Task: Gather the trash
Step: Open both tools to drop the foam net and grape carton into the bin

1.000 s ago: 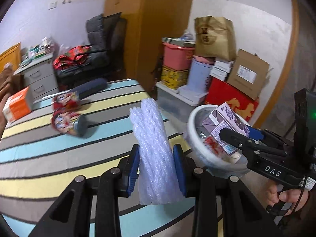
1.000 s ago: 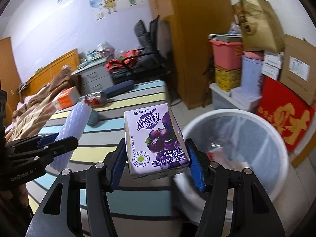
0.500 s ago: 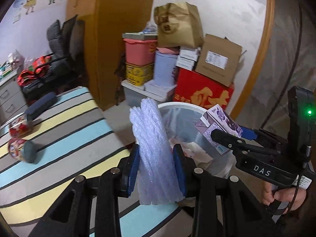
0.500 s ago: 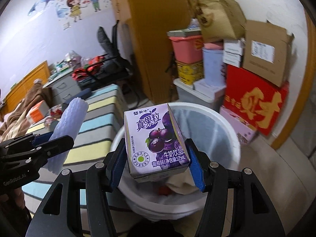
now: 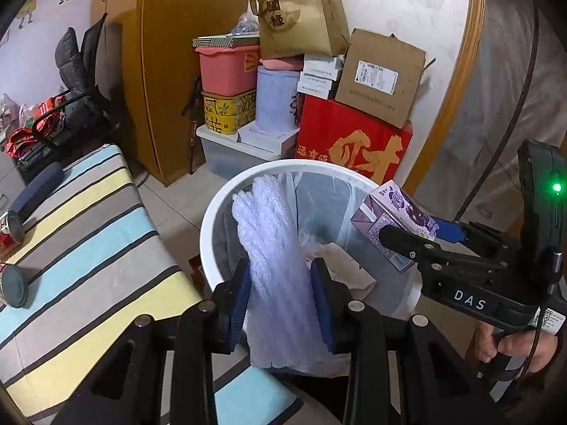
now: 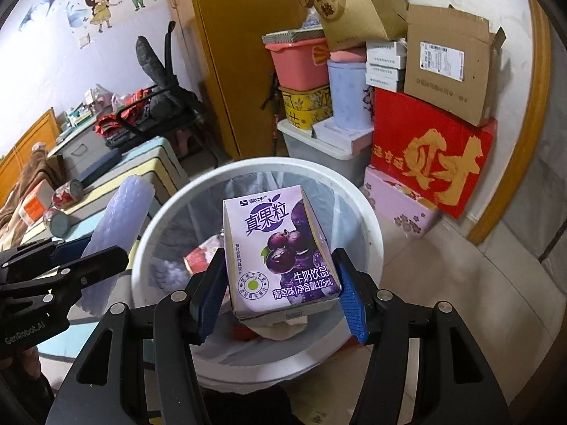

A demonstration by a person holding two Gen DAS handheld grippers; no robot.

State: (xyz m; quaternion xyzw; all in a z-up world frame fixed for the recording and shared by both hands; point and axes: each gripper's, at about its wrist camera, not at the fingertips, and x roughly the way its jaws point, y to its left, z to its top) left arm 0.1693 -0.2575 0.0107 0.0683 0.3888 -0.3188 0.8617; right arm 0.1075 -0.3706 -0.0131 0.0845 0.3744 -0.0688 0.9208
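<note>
The left gripper gripped a bubble-wrap roll, upright, at the white bin's near-left rim; the right gripper clamped a purple drink carton right above the bin's open mouth, so both only needed dropping

A tall orange-brown wooden wardrobe stands against the wall. Beside it, a pink plastic tub sits on a yellow patterned tin, which rests on a translucent grey storage box. A pale blue cylindrical container stands next to them. A red carton with gold characters carries an open brown cardboard box; a brown paper bag tops the stack. A black chair holds red cloth, behind a surface covered in striped fabric.
</note>
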